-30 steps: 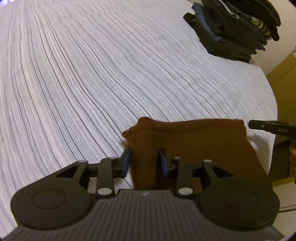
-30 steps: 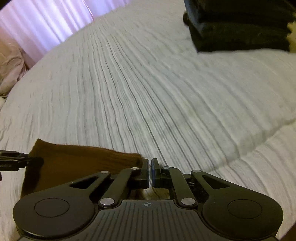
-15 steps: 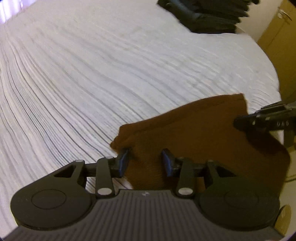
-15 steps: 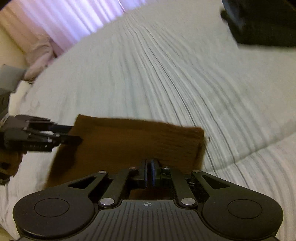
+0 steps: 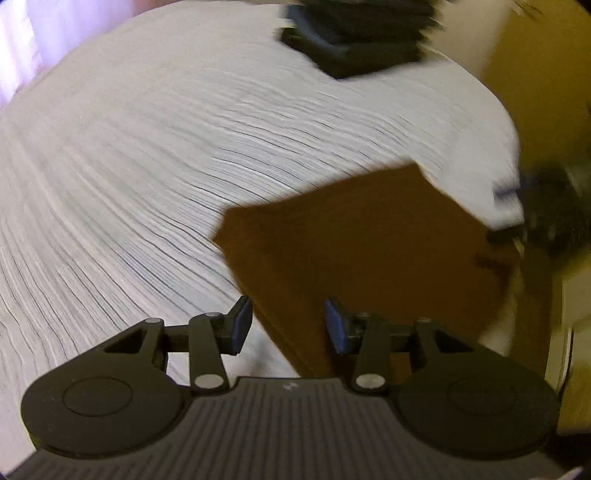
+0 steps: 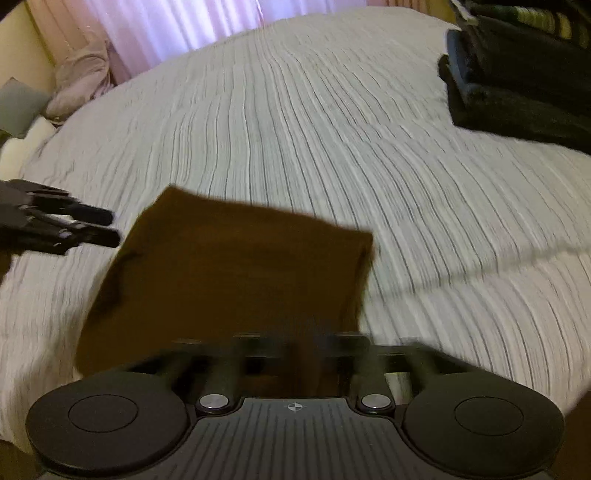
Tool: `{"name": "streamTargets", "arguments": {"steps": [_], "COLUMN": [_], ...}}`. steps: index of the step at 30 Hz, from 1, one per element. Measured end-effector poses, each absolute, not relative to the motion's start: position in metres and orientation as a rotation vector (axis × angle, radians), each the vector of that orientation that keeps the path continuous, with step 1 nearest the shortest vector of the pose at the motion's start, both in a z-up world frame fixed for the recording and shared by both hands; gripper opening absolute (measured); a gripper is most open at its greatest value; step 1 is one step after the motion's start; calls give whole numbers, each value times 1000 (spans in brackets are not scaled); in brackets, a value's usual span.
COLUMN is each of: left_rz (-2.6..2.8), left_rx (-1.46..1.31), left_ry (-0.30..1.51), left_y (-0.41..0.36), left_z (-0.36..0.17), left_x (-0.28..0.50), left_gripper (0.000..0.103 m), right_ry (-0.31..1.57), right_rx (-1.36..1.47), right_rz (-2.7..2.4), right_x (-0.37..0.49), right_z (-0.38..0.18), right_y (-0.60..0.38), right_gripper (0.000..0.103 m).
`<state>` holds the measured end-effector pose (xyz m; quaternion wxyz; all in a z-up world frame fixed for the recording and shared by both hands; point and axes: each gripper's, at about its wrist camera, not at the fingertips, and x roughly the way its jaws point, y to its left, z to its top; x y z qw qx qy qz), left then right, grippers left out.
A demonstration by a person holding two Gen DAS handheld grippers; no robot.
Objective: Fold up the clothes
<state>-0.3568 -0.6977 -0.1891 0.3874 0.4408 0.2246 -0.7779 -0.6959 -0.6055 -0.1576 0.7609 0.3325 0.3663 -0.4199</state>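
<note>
Your folded brown garment is lying flat on the bed, right near the bed's edge, a neat rectangle on the striped white cover. In the left wrist view it fills the middle and runs off toward 3 o'clock; in the right wrist view it sits dead centre, just ahead of the claw.

Your left claw is partly open, blue pads apart, with the near edge of the garment showing in the gap. The pads aren't pressing on the cloth as far as I can see, so nothing is gripped there. In the right wrist view that same claw shows up at 9 o'clock, just beside the garment's left edge, not touching it.

Your right claw is smeared with motion blur, and its jaws are opening at this moment, already spread wide. The garment's near edge lies under and between them, but they aren't clamped on it. In the left wrist view it's a dark blur at 3 o'clock by the garment's far corner.

A stack of dark folded clothes sits at 1 o'clock on the bed, well apart from the brown one. Pillows and a curtain are over at 10 to 11 o'clock.
</note>
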Motion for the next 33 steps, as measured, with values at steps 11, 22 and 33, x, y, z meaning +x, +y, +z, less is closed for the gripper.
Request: {"name": "streamTargets", "arguments": {"steps": [11,22,33], "left_rz": [-2116,-2044,-1944], "left_rx": [1562,1594,1668], "left_ry": [-253,-470,-523], "left_y": [-566,-579,-595], "left_z": [-243,-282,-284], "left_x": [-434,-444,-453], "left_gripper": [49,63,38], "right_ry": [1056,1232,1175], "right_rx": [219,-319,-143], "right_rz": [-695,-524,-546], "right_x": [-657,-602,-598], "right_z": [-166,-247,-199], "right_y": [-509,-501,-528], "right_gripper": [91,83,22]}}
